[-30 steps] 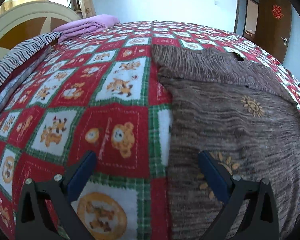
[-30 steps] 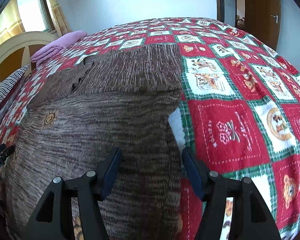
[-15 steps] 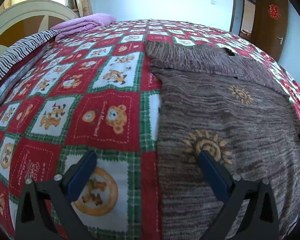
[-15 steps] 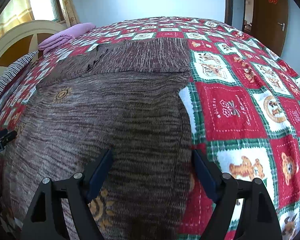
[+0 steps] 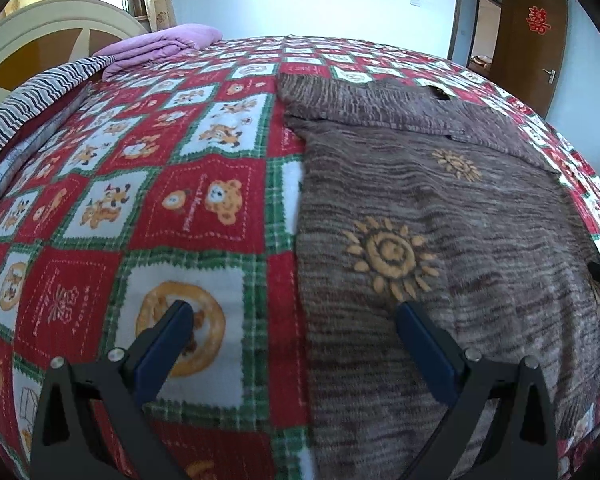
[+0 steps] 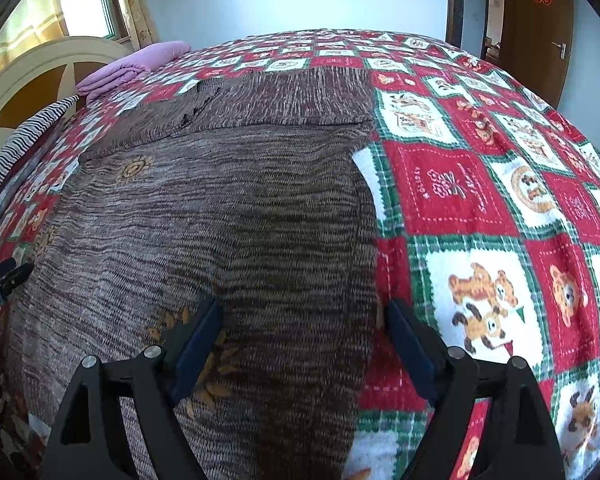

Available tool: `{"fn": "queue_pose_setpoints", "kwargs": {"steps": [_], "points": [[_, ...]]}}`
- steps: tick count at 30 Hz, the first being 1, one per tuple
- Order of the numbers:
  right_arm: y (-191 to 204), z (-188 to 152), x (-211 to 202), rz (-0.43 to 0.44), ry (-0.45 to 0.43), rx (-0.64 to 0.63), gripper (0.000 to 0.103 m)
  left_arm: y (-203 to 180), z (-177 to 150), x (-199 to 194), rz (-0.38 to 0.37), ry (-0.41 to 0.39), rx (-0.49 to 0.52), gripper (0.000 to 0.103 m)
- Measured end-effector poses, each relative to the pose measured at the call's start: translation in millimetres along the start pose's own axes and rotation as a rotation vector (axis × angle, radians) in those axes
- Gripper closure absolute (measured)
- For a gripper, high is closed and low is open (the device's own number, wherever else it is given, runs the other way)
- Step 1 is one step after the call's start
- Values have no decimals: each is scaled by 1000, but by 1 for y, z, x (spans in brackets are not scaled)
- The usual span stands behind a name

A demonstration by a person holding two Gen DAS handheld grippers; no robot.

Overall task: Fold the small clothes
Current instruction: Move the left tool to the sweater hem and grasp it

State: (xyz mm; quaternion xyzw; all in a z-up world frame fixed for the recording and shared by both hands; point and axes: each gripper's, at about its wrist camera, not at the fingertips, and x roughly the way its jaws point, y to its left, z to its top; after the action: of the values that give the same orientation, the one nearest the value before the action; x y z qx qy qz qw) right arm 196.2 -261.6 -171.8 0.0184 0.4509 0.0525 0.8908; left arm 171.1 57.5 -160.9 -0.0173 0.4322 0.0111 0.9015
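A brown knit sweater with orange sun motifs [image 5: 440, 216] lies flat on the bed, its far part folded over the body. It also shows in the right wrist view [image 6: 220, 208]. My left gripper [image 5: 294, 320] is open and empty, above the sweater's left edge near the hem. My right gripper [image 6: 302, 318] is open and empty, above the sweater's right edge near the hem. Each gripper's tip shows at the edge of the other's view.
A red, green and white patchwork blanket [image 5: 160, 184] covers the bed. A folded purple cloth [image 5: 160, 46] and a striped pillow [image 5: 32, 96] lie by the headboard at far left. A brown door [image 5: 528, 40] stands at far right.
Both grippers have drawn back toward the sweater's near hem; more of the sweater and blanket shows. Both stay open and empty.
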Motion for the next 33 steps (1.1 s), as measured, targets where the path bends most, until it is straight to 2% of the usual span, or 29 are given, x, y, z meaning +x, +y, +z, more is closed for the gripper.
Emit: {"fn": "queue_pose_setpoints", "kwargs": {"steps": [10,18,30,33], "points": [[2,-17,-15,3,34,-15,19,-4,-28,-23,-33,17,36,0],[6,-35,-28,-9,75,-57,19,-3,-50,-40,-92,34,31,11],[7,-69,-46,18,82,-69,18,0,-64,-54,-190,66,-36,39],[7,-77,-49,17,82,-85,18,-2,-67,-57,-214,74,-46,59]]}}
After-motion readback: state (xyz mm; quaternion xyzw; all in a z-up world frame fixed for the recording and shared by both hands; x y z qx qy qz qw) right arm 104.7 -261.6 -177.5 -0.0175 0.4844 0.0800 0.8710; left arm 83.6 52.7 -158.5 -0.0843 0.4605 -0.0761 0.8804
